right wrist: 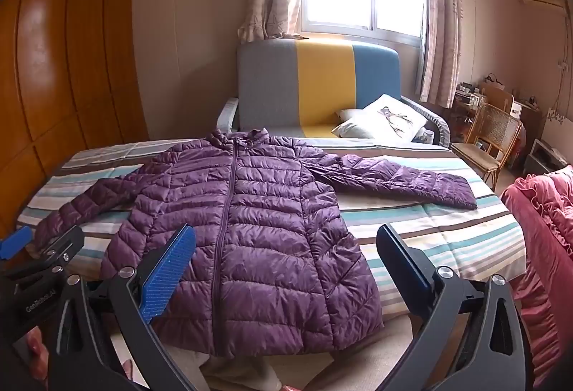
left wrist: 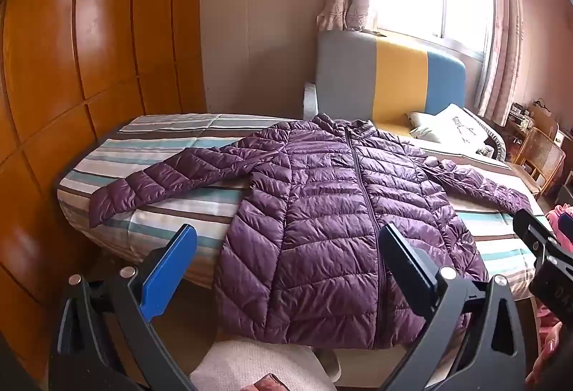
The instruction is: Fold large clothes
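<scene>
Both grippers hover wide open short of the bed, purple puffer jacket (left wrist: 333, 212) flat ahead, nothing held.

Left gripper (left wrist: 286, 247): jaws wide, empty; jacket's lower body and zipper sit framed between them, hem hanging over the bed (left wrist: 150, 212) edge just beyond the tips, one sleeve out past the left jaw. Right gripper (right wrist: 286, 247): jaws wide, empty; jacket's hem half is between them, shifted toward the left jaw, the other sleeve lies beyond the right jaw on the striped cover. No containers visible. Right view only: rattan chair (right wrist: 490, 140), pink ruffled bedding (right wrist: 544, 247) outside the right jaw. Left view only: beige cushion (left wrist: 250, 366) below the jaws. Each view catches the other gripper at its edge. Pillow (right wrist: 386, 119) well beyond, by the headboard (right wrist: 315, 83).
</scene>
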`<state>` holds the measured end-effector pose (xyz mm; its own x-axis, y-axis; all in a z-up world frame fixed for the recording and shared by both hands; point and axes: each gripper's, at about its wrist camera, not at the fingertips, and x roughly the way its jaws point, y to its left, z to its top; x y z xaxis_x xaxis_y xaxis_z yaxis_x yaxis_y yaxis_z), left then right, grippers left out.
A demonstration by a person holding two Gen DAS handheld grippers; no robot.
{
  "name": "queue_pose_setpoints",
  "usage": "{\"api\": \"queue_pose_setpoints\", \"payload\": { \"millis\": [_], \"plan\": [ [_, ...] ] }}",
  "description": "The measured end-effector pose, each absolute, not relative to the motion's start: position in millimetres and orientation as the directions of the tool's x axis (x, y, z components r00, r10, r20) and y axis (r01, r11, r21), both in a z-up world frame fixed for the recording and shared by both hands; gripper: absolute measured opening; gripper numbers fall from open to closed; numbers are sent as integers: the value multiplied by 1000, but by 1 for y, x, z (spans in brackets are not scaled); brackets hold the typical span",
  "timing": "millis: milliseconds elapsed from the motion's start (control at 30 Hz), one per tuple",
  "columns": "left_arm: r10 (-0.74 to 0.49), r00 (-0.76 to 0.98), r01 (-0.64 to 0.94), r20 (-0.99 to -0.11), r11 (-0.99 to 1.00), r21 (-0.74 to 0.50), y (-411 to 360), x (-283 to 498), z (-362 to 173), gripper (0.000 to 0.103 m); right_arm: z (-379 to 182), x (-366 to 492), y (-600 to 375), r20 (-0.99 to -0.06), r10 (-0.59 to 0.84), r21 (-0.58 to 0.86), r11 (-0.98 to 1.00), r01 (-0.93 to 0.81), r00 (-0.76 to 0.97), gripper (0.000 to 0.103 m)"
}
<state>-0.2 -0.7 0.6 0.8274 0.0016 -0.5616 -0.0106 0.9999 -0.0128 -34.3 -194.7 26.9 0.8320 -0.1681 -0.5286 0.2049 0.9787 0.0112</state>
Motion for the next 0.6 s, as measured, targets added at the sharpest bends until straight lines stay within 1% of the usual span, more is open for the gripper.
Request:
{"api": "queue_pose_setpoints", "payload": {
  "millis": [600],
  "plan": [
    [-5,820,-7,-572,1000,-19,-1,2,-4,101,28,-34,-194,-528,-164,18,979,205,833,100]
  ]
}}
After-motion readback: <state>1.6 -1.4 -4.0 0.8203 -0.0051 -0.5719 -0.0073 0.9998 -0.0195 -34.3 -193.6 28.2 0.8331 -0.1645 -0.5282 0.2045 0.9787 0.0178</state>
